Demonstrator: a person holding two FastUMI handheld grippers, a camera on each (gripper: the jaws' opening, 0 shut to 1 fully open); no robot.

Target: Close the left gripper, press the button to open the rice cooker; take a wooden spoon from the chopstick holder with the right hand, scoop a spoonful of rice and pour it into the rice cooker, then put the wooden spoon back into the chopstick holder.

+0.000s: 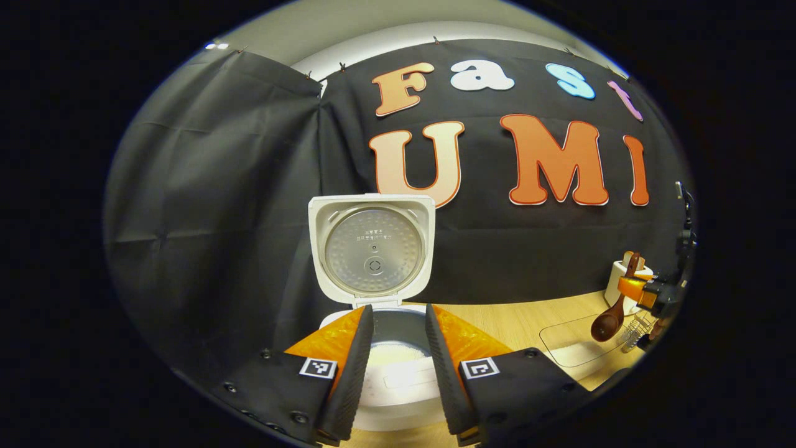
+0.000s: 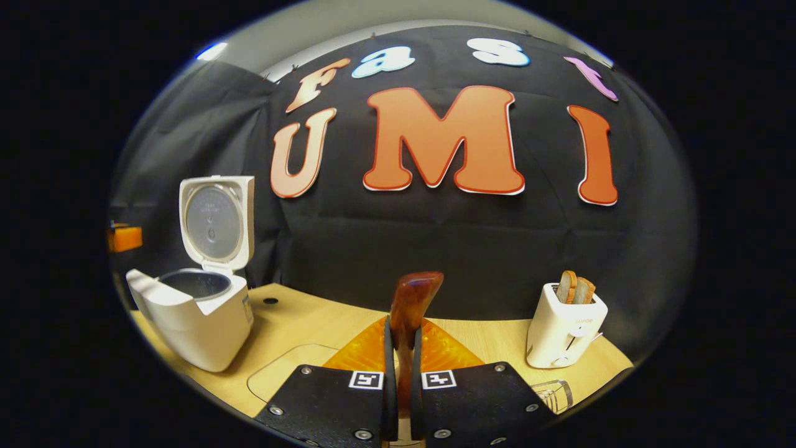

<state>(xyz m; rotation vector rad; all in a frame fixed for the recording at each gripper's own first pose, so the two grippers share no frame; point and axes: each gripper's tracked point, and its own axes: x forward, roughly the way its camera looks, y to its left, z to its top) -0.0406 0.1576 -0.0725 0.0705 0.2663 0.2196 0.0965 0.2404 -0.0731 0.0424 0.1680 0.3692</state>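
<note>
One rice cooker [image 1: 379, 367] is recorded directly ahead of the left gripper [image 1: 398, 373], its body seen between and below the two spread fingers, which clasp nothing. One lid [image 1: 372, 250] is raised upright behind the pot; pale rice is seen inside the one inner pot [image 1: 398, 348].

In the right gripper view, the same rice cooker [image 2: 199, 311] is placed far to the left of the right gripper [image 2: 402, 386], lid [image 2: 217, 221] open.

One wooden spoon [image 2: 413, 305] is pinched between the right gripper's two fingers, pressed together on its handle, whose end rises above the fingertips. In the left gripper view this spoon [image 1: 612, 314] is seen far right, bowl hanging downward, held by the right gripper [image 1: 647, 292].

One white toaster [image 2: 564, 326] with two slices of toast [image 2: 575, 289] is entered ahead and to the right of the right gripper. One clear wire-like holder [image 2: 553, 393] is noted at lower right; its contents cannot be told. One wooden table [image 2: 323, 323] bears all items.
</note>
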